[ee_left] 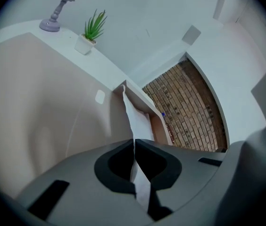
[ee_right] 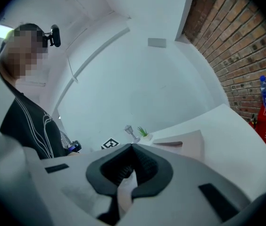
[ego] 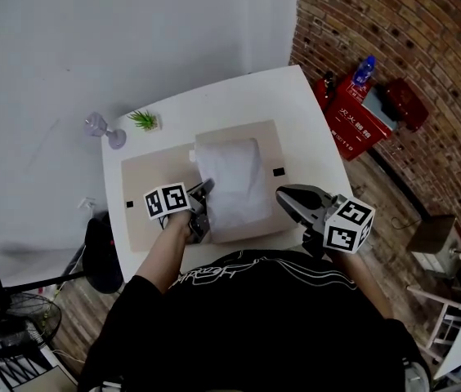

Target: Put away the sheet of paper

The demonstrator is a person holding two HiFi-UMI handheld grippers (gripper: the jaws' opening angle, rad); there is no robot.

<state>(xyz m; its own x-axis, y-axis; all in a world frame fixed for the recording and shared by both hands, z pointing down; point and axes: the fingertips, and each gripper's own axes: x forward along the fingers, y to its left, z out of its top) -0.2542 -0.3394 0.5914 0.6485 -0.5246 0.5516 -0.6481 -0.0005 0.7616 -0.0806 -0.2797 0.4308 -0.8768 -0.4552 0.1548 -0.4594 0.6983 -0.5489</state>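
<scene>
A white sheet of paper [ego: 234, 182] lies bowed over a beige mat [ego: 153, 170] on the white table [ego: 239, 96]. My left gripper [ego: 204, 194] is shut on the sheet's near left edge. In the left gripper view the paper [ee_left: 135, 119] runs edge-on out of the closed jaws of my left gripper [ee_left: 134, 142] and stands up off the mat [ee_left: 29, 102]. My right gripper [ego: 284, 196] comes in from the near right, at the sheet's right edge. In the right gripper view a white strip of paper [ee_right: 125, 187] sits pinched in the closed jaws of my right gripper [ee_right: 132, 147].
A small potted plant [ego: 143, 120] and a lilac lamp [ego: 104, 129] stand at the table's far left corner. Two black squares [ego: 279, 172] mark the mat. A red box [ego: 357, 117] with a blue bottle sits on the floor by the brick wall at right.
</scene>
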